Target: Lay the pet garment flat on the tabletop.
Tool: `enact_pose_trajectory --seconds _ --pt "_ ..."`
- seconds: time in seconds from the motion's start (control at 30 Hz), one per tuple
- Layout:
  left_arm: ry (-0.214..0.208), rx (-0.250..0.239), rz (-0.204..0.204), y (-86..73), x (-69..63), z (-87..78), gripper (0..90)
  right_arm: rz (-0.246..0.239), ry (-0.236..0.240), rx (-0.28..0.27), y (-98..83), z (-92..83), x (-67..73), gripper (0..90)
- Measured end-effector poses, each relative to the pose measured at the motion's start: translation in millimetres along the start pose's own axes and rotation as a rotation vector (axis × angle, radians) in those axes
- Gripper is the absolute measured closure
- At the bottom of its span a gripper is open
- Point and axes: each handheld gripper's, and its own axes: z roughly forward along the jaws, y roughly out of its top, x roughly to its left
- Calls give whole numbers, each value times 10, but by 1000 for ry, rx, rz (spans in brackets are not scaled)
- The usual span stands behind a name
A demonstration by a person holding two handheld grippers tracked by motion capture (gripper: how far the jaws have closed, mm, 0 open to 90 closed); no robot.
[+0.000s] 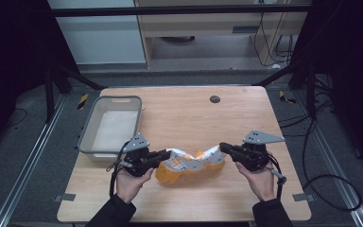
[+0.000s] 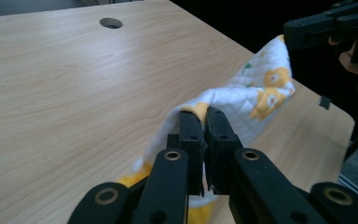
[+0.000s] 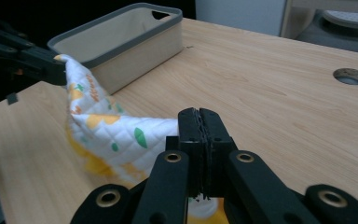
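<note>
Dark floor and cables are ringing the pale wooden worktop in the high view, where I am stretching a quilted cloth between my left claw and right claw, its middle sagging onto the wood so it can spread; a grey basket is waiting just beside my left hand

Along my left claw, the jaws are pinching one corner of the cloth tight

Along my right claw, the jaws are clamping the opposite corner, the cloth hanging towards the basket
</note>
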Motion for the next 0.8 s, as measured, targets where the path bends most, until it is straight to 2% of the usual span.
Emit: enact_pose_trajectory --seconds 0.1,0.13,0.17,0.2,0.23,0.3,0.4,0.6,0.67,0.77,0.8 --pt "48 25 -9 -40 66 125 862 -6 -37 39 -29 169 -36 880" --pt "58 36 -14 -56 94 160 861 -7 -65 60 -90 314 -88 876" --pt "75 50 -21 -79 130 210 861 -7 -65 60 -90 314 -88 876" --pt "94 60 -27 -108 161 259 859 10 -85 80 -176 479 -153 873" --pt "106 78 -26 -136 191 299 859 10 -85 80 -176 479 -153 873" --pt "117 107 -41 -193 237 358 853 1 -121 125 -259 629 -189 868" --pt "132 136 -44 -242 279 401 831 -4 -133 156 -348 747 -210 862" --pt "142 166 -58 -300 311 450 785 -10 -132 183 -404 797 -193 830" --pt "149 165 -50 -306 313 444 760 0 -131 188 -409 802 -188 812" --pt "156 157 -47 -300 310 424 678 2 -128 187 -408 795 -185 801" --pt "160 149 -42 -298 306 406 623 3 -127 183 -402 784 -182 783"
